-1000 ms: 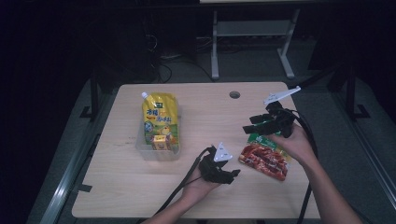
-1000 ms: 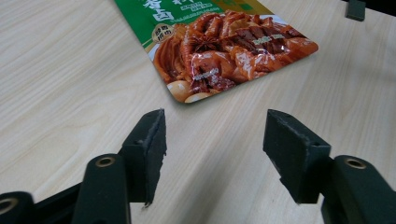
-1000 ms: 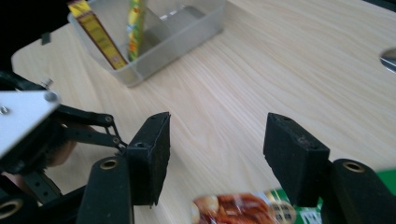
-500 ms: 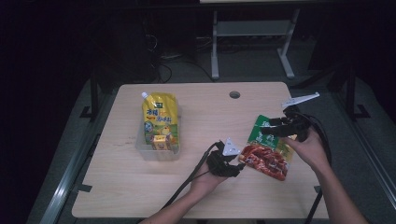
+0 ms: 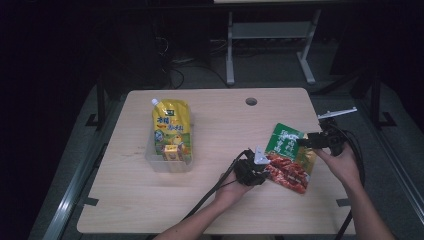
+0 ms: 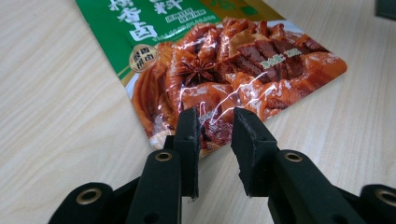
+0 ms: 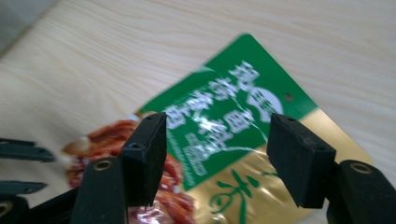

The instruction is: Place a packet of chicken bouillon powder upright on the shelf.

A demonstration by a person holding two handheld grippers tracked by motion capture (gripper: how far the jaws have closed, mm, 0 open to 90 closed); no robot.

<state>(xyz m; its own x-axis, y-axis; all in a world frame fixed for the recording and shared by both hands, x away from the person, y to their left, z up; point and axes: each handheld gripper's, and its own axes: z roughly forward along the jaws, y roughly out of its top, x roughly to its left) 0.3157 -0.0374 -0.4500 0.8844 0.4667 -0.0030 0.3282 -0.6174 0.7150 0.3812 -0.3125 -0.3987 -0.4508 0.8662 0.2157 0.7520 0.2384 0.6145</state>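
Note:
A flat seasoning packet (image 5: 290, 157), green at the top and red with a meat picture at the bottom, lies on the wooden table at the right. My left gripper (image 5: 265, 170) is at its near-left bottom corner. In the left gripper view its jaws have just been closing, and my left gripper (image 6: 215, 126) now pinches the packet (image 6: 243, 70) at that corner. My right gripper (image 5: 302, 141) hangs open over the green top end. In the right gripper view my right gripper (image 7: 217, 135) stands wide above the packet (image 7: 233, 116), apart from it.
A yellow spouted pouch (image 5: 170, 130) lies in a clear plastic box (image 5: 150, 161) at the table's left. A cable hole (image 5: 251, 101) sits near the far edge. The far side of the table is bare wood (image 5: 220, 115). A metal stand (image 5: 270, 35) is on the floor behind.
My left gripper slid right onto the packet's corner and its jaws closed. My right gripper came down and toward the near side, from beyond the packet to over its green end.

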